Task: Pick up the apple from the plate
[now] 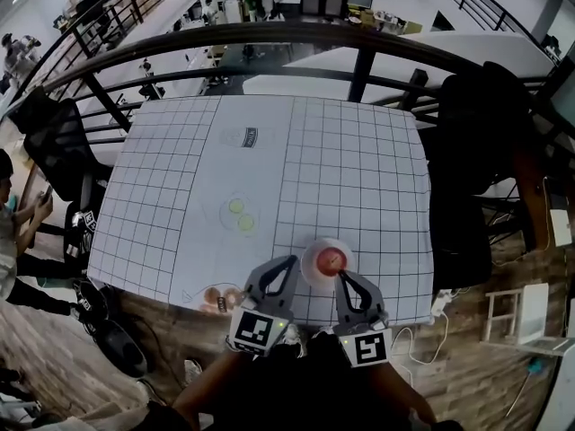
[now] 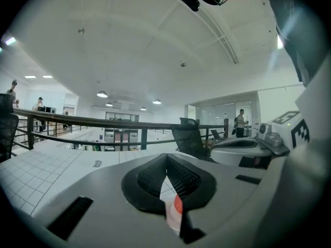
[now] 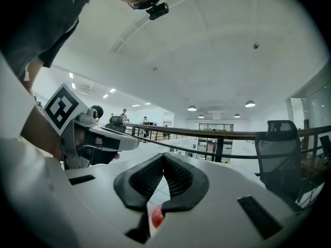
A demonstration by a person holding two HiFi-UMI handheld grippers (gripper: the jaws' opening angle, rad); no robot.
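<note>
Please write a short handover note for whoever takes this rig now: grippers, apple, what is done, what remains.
Left gripper: fingers shut, empty, just left of the round white plate.
Right gripper: fingers shut, empty, by the plate's near rim.
Round red apple lies on the plate, near the front edge of the table.
Done: nothing grasped.
Left: open fingers, grip apple, lift.

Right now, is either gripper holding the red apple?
No, the apple lies on its plate, just ahead of the left gripper and the right gripper, whose jaws are shut on nothing.
</note>
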